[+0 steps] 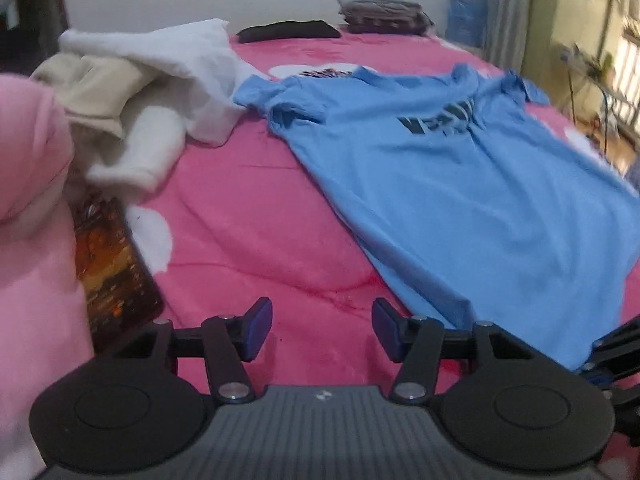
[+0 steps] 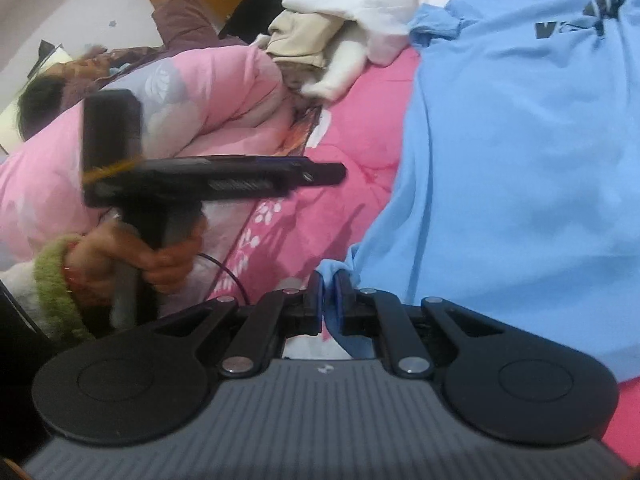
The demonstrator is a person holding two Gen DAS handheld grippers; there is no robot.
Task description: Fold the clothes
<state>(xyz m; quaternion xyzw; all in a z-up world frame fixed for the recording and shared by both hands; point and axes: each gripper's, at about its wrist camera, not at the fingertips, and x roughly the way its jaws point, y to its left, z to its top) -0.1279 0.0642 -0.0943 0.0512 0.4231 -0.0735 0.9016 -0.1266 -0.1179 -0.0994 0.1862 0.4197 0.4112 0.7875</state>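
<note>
A light blue T-shirt (image 1: 460, 184) with dark lettering lies spread on the pink bed cover (image 1: 248, 216). My left gripper (image 1: 322, 330) hovers open over the bare pink cover, just left of the shirt's near hem corner, with nothing between its fingers. In the right wrist view the blue T-shirt (image 2: 520, 152) fills the right side. My right gripper (image 2: 328, 294) is shut on a bunched corner of the shirt's hem. My left gripper (image 2: 332, 172) shows there side-on, held by a hand (image 2: 160, 264) with a green cuff.
A pile of white and beige clothes (image 1: 152, 80) lies at the back left beside a rolled pink quilt (image 1: 28, 184). A dark orange-brown flat object (image 1: 112, 264) lies by the quilt. Folded dark clothes (image 1: 384, 12) sit at the far edge. A person (image 2: 80, 76) lies beyond the quilt.
</note>
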